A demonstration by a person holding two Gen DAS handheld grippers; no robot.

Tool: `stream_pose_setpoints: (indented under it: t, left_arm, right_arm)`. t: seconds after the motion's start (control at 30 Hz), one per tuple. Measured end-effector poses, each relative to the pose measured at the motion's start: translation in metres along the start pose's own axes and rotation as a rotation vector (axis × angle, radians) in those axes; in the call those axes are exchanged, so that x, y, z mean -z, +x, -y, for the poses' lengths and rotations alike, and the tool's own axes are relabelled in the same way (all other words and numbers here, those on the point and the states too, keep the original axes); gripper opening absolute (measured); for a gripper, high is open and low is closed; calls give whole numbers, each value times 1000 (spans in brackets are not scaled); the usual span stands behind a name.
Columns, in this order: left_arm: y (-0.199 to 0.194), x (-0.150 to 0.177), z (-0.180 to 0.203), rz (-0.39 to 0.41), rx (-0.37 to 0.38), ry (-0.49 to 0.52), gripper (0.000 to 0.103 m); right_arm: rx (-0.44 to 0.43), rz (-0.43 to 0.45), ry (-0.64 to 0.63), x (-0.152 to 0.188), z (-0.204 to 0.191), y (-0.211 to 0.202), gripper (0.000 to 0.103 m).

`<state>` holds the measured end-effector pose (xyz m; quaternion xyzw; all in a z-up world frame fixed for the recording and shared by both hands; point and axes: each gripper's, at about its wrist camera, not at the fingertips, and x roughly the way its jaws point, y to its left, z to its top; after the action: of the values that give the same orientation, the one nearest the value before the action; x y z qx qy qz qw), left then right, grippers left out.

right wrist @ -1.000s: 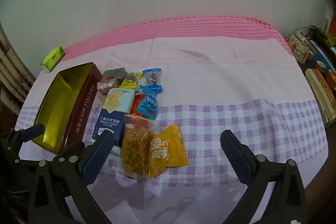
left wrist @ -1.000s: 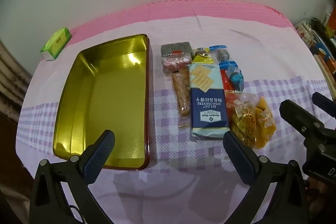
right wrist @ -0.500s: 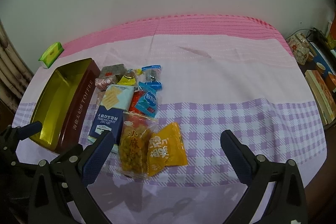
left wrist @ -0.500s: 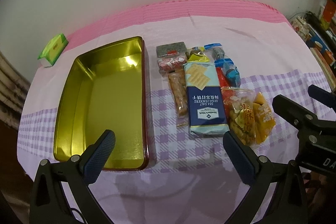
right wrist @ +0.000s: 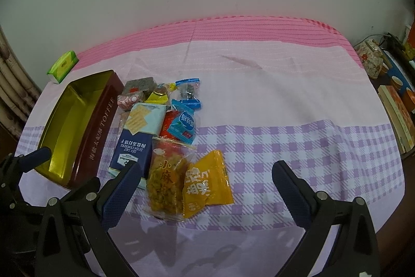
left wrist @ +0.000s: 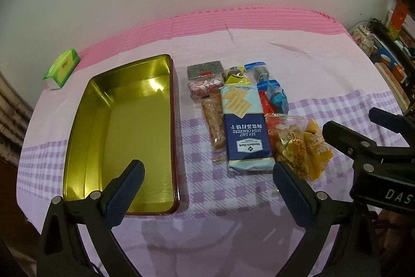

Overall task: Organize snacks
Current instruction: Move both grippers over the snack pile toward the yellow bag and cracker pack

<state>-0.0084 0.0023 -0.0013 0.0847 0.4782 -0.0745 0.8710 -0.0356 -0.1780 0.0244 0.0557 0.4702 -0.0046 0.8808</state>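
An open gold-lined toffee tin sits empty on the left of the table. Right of it lies a cluster of snacks: a blue soda cracker pack, a long biscuit bar, a clear bag of fried snacks, an orange packet, a blue candy packet and small sweets. My left gripper is open and empty above the near edge. My right gripper is open and empty above the orange packet.
A green and white tissue pack lies at the far left corner. Books and a floral pot stand beyond the table's right edge. A wall runs behind the table.
Both grippers have drawn back and risen a little, so the tin and snacks look smaller and farther. Nothing on the table has moved.
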Motion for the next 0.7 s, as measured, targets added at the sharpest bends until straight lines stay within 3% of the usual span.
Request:
stream_pose_setpoints:
  t: [0.3, 0.7]
  left_arm:
    - [2, 3, -3, -14, 5, -5, 99]
    - [6, 3, -20, -50, -42, -69, 99]
  right_arm:
    - [0, -5, -2, 0, -2, 2, 100]
    - [3, -12, -19, 0, -7, 5, 99]
